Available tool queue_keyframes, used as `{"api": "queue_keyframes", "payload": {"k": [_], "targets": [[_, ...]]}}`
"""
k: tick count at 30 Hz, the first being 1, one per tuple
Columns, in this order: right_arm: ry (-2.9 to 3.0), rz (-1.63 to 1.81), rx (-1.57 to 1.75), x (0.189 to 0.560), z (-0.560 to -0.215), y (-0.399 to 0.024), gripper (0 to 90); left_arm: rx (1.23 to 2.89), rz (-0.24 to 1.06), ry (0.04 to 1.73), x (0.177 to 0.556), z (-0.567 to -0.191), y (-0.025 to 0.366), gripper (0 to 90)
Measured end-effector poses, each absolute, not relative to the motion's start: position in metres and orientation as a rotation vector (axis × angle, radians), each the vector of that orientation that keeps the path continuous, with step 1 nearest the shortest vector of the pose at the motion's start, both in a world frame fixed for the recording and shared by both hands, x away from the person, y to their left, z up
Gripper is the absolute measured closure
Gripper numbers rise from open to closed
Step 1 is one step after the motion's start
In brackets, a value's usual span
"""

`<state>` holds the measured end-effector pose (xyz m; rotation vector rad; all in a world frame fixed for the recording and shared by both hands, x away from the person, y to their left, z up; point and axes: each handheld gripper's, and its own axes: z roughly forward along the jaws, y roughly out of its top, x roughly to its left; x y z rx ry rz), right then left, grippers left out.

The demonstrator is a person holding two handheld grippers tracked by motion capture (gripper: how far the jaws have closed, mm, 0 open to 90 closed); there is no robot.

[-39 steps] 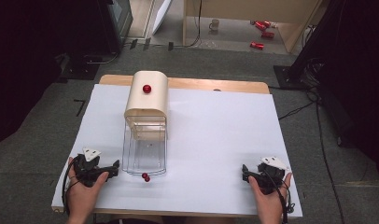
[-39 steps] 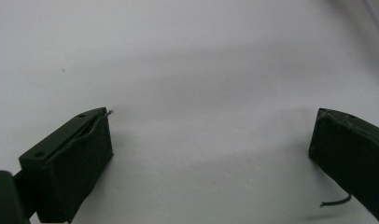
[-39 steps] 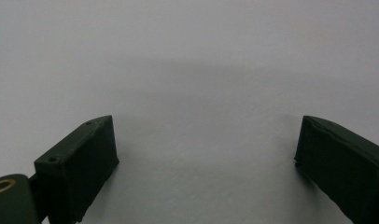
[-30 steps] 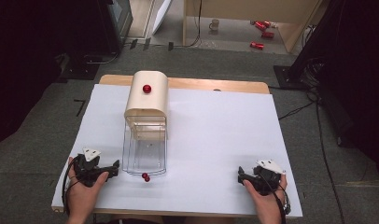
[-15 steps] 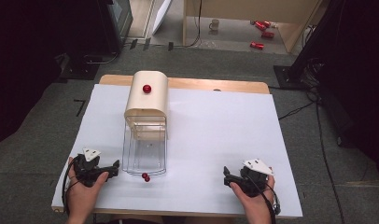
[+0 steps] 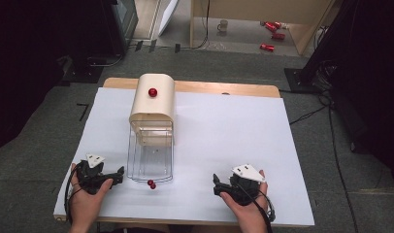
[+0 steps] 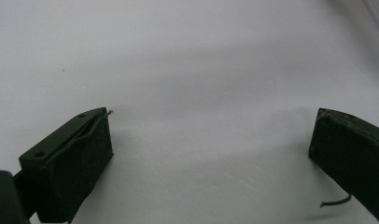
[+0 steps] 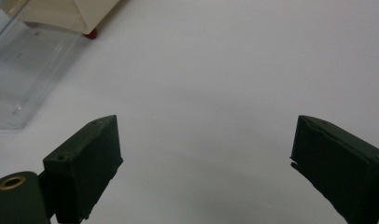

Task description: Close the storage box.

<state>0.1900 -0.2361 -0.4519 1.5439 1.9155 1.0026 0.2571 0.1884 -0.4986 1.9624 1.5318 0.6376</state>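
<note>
Right gripper view: my right claw (image 8: 204, 163) gapes wide, nothing btwn the pads, clear drawer (image 8: 24, 70) at upper left. High view adds what that one lacks: two red balls (image 6: 150, 184) on the desk (image 6: 224, 126) just in front of the drawer, left claw (image 6: 118, 173) near them, also wide.

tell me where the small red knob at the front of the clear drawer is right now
In the high view the red knob sits near the table's front edge, at the clear drawer's front, between the left gripper and right gripper, nearer the left.
</note>
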Motion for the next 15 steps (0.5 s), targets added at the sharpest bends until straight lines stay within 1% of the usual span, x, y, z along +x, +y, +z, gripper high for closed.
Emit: {"api": "queue_keyframes", "payload": {"k": [6, 15], "targets": [[1.945, 1.029, 1.527, 0.19, -0.45, -0.221, 8.5, 1.962, 0.637, 1.532, 0.257, -0.499, 0.188, 0.0], [2.009, 1.091, 1.464, 0.187, -0.446, -0.187, 8.7, 1.964, 0.637, 1.532, 0.257, -0.499, 0.188, 0.0]]}}
